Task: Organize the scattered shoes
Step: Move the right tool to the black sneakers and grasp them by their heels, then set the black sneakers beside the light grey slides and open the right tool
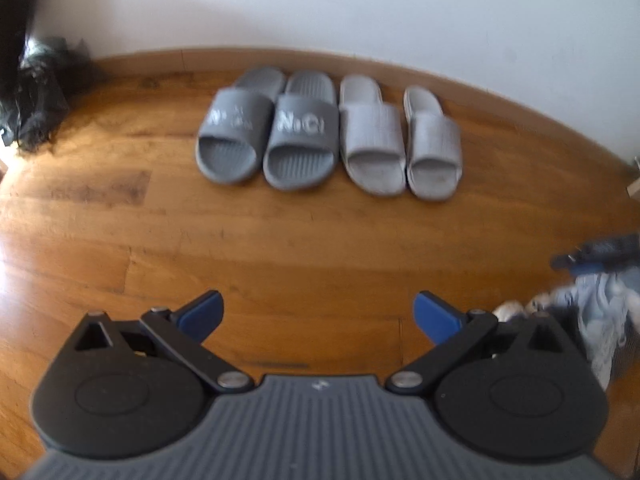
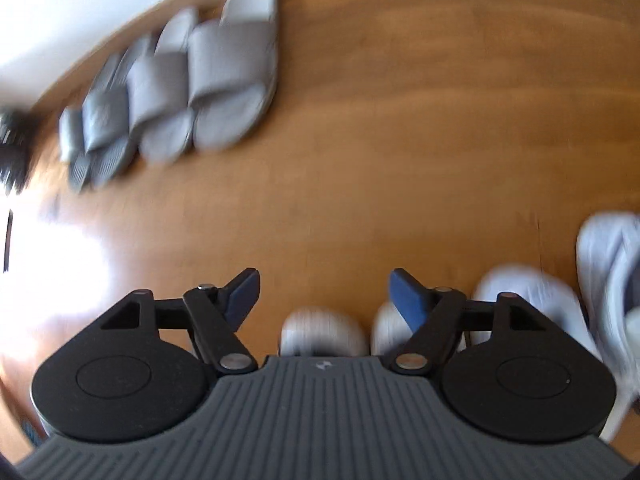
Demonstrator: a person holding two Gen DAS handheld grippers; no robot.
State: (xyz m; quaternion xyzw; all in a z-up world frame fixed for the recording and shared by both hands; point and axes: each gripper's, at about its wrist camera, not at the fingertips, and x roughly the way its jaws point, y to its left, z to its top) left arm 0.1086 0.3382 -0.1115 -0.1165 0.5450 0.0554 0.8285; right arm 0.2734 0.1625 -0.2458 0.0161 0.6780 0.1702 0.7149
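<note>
Four slippers stand in a row against the wall in the left wrist view: a dark grey pair with white lettering (image 1: 302,136) on the left and a light grey pair (image 1: 374,140) on the right. My left gripper (image 1: 318,316) hangs open above bare floor in front of them, holding nothing. The right wrist view shows the same row (image 2: 168,88), blurred, at the upper left. My right gripper (image 2: 324,296) is open and empty over the floor. Pale shoes (image 2: 528,292) lie blurred under and to the right of it, with one rounded toe (image 2: 324,332) between the fingers' bases.
The floor is wooden planks (image 1: 280,240) with a skirting board and a white wall (image 1: 360,8) behind the slippers. A black bag (image 1: 32,92) slumps in the left corner. Blurred pale shoes or cloth (image 1: 608,320) lie at the right edge. Sun glare (image 2: 60,264) washes out the floor at left.
</note>
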